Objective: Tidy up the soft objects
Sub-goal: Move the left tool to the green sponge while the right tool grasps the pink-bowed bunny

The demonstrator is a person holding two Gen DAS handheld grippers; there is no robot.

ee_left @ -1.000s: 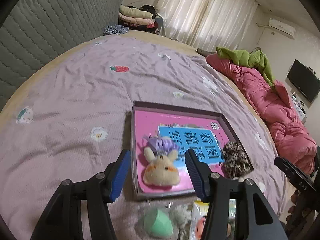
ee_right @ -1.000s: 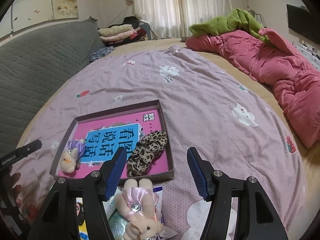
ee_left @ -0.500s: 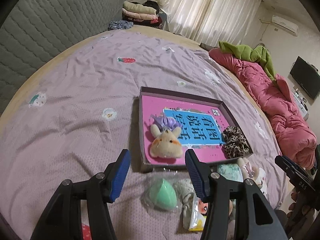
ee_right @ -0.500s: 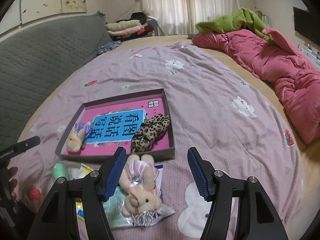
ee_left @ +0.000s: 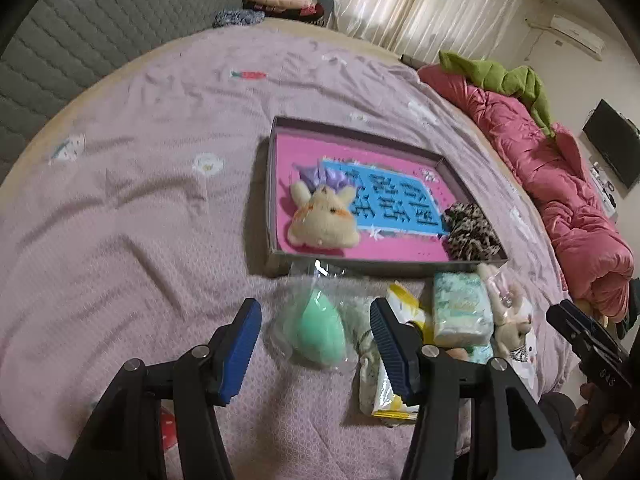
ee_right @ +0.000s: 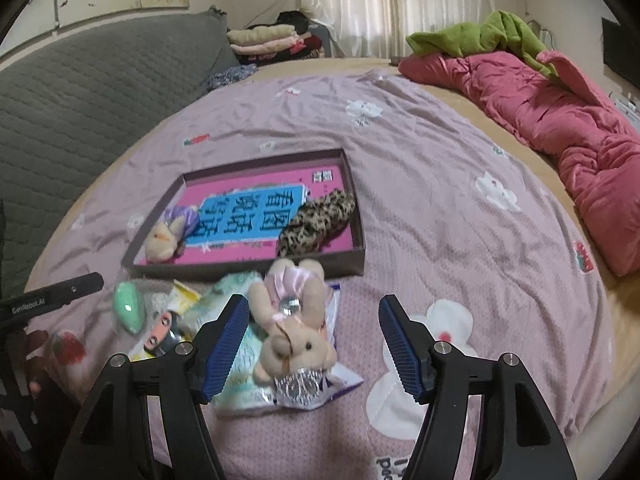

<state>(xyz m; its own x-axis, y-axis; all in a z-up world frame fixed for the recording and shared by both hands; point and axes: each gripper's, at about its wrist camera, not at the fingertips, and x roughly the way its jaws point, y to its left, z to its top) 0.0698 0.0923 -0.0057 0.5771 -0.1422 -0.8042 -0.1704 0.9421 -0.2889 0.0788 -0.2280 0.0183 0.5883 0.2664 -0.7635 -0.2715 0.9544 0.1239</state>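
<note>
A shallow box (ee_left: pixel 276 184) with a pink floor lies on the bed; it also shows in the right wrist view (ee_right: pixel 358 232). In it are a cream plush with a purple bow (ee_left: pixel 322 218) (ee_right: pixel 162 240) and a leopard scrunchie (ee_left: pixel 470 232) (ee_right: pixel 318 222). In front of the box lie a green sponge in clear wrap (ee_left: pixel 322 330) (ee_right: pixel 129 308), a tissue pack (ee_left: pixel 462 308) and a pink-dressed bunny plush (ee_right: pixel 292 320) (ee_left: pixel 510 318). My left gripper (ee_left: pixel 316 352) is open, its jaws either side of the sponge. My right gripper (ee_right: pixel 314 344) is open above the bunny.
A pile of small packets (ee_left: pixel 384 392) lies beside the sponge. A pink duvet (ee_right: pixel 560 120) with a green cloth (ee_right: pixel 480 38) runs along the right of the bed. A grey quilted headboard (ee_right: pixel 80 92) is on the left. Folded clothes (ee_right: pixel 264 38) are stacked at the far end.
Both grippers have pulled back from the box toward the near edge of the bed. The sponge, packets and bunny have come fully into view. Both grippers stay open.
</note>
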